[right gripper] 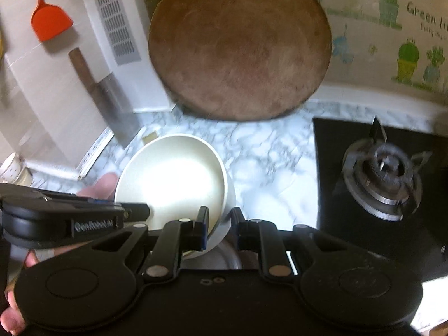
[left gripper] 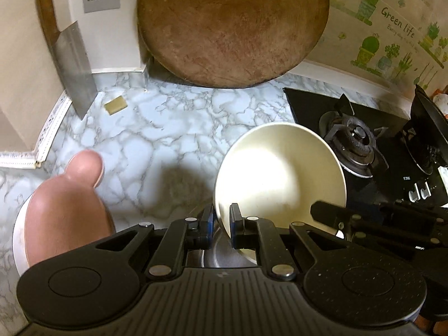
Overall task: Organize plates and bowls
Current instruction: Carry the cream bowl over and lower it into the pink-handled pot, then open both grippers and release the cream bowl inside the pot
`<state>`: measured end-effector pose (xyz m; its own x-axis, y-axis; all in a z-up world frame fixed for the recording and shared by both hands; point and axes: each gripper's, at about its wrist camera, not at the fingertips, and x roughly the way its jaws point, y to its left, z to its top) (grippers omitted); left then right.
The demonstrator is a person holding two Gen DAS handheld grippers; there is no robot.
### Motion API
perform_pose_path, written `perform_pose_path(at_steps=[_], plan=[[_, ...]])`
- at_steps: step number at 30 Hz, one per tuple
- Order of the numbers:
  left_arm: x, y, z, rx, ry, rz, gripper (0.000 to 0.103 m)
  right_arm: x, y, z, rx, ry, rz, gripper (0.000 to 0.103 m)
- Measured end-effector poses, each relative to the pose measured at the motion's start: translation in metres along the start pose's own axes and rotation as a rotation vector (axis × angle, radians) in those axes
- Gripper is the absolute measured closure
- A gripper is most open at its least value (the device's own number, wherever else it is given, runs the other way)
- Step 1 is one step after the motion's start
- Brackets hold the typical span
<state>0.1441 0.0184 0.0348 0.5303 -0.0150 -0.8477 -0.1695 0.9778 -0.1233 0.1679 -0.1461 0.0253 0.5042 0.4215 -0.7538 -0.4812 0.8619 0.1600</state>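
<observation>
I carry the cream bowl point(left gripper: 280, 173) over the table point(left gripper: 156, 140), left fingers point(left gripper: 222, 218) and right fingers point(right gripper: 219, 224) each clenched on opposite rim edges; uneven pull could tilt it free.

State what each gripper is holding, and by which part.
Both hold one cream bowl by its rim: the left gripper pinches the near left edge, the right gripper the near right edge, one finger inside, one outside.

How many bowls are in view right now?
1: a cream bowl, its rim gripped on one side by the left gripper and on the other by the right gripper, above the marble counter. Others may be hidden.
</observation>
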Motion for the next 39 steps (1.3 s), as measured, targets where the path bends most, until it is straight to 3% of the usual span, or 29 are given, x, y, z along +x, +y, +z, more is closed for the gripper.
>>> perform_pose_path(at_steps=[14,39], plan=[[0.014,0.005,-0.054,-0.012,0.01,-0.003,0.093,0.01,0.0,-0.054,0.039,0.088,0.016,0.085],[0.035,0.012,-0.067,-0.033,0.017,-0.021,0.093,0.027,-0.002,-0.064,0.031,0.113,0.007,0.084]])
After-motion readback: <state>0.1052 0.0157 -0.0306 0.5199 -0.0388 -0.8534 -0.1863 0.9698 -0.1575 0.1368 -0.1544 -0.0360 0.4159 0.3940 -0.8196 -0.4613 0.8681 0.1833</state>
